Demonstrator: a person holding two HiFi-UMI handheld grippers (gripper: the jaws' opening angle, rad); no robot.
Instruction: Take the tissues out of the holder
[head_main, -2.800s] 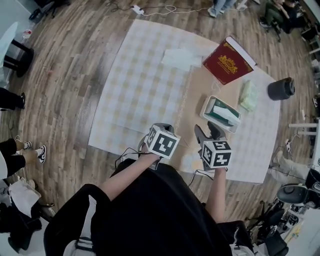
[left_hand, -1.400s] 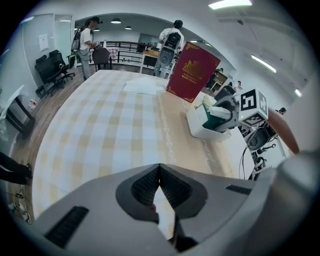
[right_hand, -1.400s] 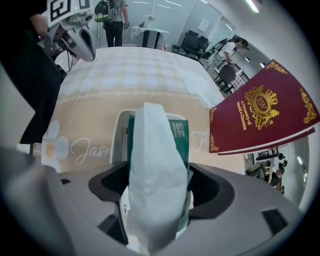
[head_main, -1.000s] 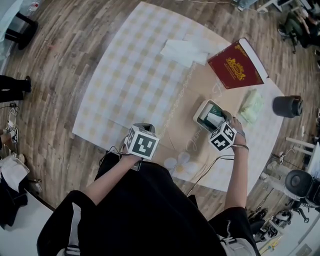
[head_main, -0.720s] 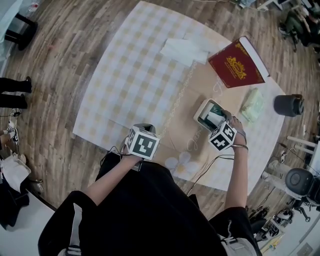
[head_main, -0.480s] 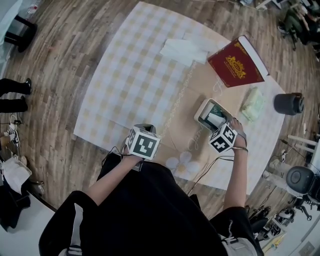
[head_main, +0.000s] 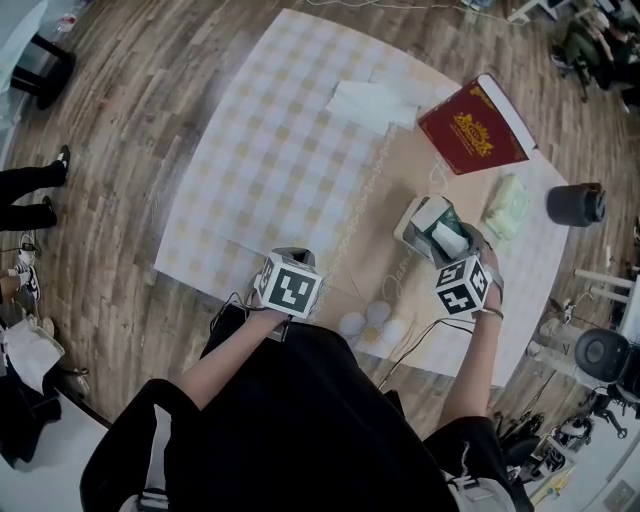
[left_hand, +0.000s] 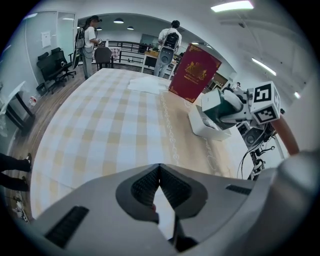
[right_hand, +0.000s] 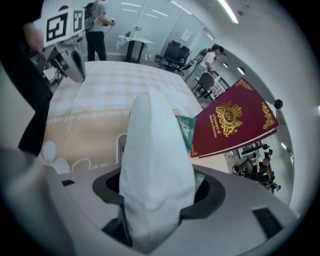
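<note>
Short of the holder (left_hand: 210, 131), our left tool (left_hand: 159, 170) sits with its jaws together, steadying nothing. Our right tool (right_hand: 157, 192), jaws just closed further, clamps the tissue pack (right_hand: 155, 150), partly up out of the holder. The holder may drag up with it, or the soft pack may slip.

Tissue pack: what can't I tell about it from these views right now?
Right gripper view: the tissue fills the right gripper, whose jaws have just been closing on the tissue pack, and hides most of the holder.
Head view: the pack overlaps the holder, so any gap is unseen.
Left gripper view: both too small to tell whether the pack is clear.
</note>
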